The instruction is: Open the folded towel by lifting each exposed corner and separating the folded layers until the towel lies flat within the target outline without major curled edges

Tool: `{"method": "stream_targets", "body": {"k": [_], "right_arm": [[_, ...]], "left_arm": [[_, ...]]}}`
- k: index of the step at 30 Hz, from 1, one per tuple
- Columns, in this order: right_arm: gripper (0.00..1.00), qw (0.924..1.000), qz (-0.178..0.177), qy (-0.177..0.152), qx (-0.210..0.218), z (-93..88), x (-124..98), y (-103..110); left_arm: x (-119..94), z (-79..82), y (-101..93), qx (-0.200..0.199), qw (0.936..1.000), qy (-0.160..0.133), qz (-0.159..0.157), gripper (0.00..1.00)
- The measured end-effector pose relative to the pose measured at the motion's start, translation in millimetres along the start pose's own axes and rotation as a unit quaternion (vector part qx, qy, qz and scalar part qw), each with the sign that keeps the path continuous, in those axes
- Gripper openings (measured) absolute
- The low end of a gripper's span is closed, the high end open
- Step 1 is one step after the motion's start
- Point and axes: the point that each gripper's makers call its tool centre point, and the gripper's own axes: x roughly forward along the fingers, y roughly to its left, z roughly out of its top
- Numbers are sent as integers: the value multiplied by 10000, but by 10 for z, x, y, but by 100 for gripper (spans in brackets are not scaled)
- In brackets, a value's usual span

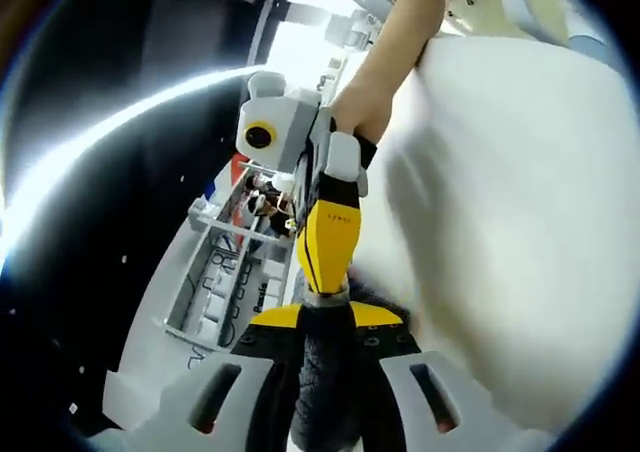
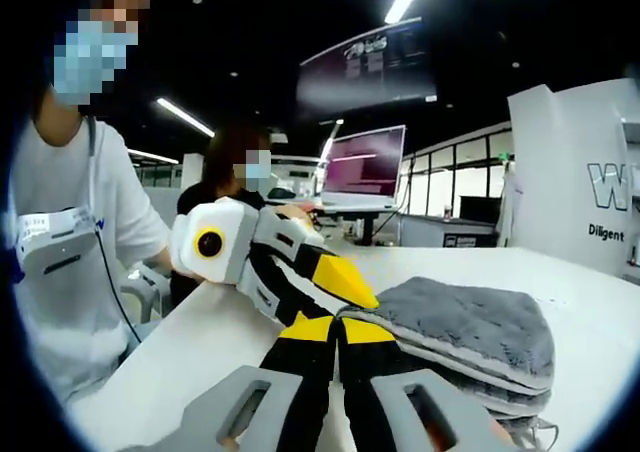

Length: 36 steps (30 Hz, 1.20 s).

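Towel (image 2: 470,337), grey and plush, lies folded in several stacked layers on the white bench (image 2: 200,352), with pale stitched edges showing along its near side. In the right gripper view the right gripper (image 2: 335,372) has its fingers closed together, their tips against the towel's near corner; whether they pinch a layer I cannot tell. The left gripper (image 2: 345,282) reaches in from the left, its yellow tip touching the same corner. A white panel (image 2: 590,172) behind reads "Diligent". In the left gripper view the left gripper (image 1: 325,372) has its fingers pressed shut.
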Motion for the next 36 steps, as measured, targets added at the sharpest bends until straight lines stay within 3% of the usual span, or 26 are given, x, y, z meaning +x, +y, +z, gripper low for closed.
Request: {"method": "stream_targets", "body": {"k": [20, 36], "right_arm": [[3, 9993, -51, -135, 355, 83, -87, -57], [12, 9976, -447, -334, 403, 191, -224, -241]], "left_arm": [[8, -11, -24, 209, 9997, 86, -14, 11], [-3, -28, 15, -131, 9999, 55, -8, 9]]}}
